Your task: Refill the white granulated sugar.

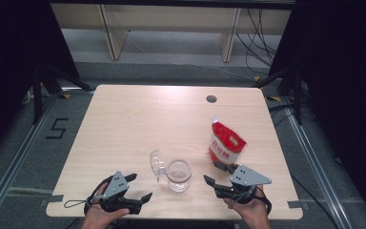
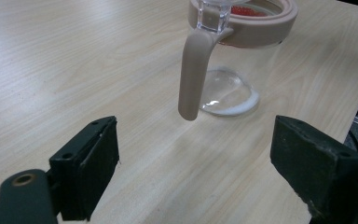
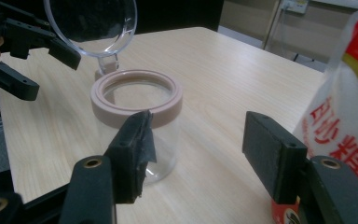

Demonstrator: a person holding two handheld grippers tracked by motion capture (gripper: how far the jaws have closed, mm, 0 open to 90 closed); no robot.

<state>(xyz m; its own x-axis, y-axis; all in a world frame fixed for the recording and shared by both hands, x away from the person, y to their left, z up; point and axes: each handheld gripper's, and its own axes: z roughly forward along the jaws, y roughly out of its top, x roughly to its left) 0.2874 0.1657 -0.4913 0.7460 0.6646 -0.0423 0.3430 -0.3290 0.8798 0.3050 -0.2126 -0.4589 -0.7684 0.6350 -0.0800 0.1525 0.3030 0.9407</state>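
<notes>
Your grippers, left (image 1: pixel 140 187) and right (image 1: pixel 212 172), gape empty beside the open jar (image 1: pixel 178 175), likely light, slick and breakable; grip below its rim.

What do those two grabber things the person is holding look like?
The left gripper and right gripper are both black, with two chunky flat-faced jaws each. A grey three-cornered plate with small dark dots sits on top of each. A thin black cable loops from the left one. No sleeves show.
</notes>
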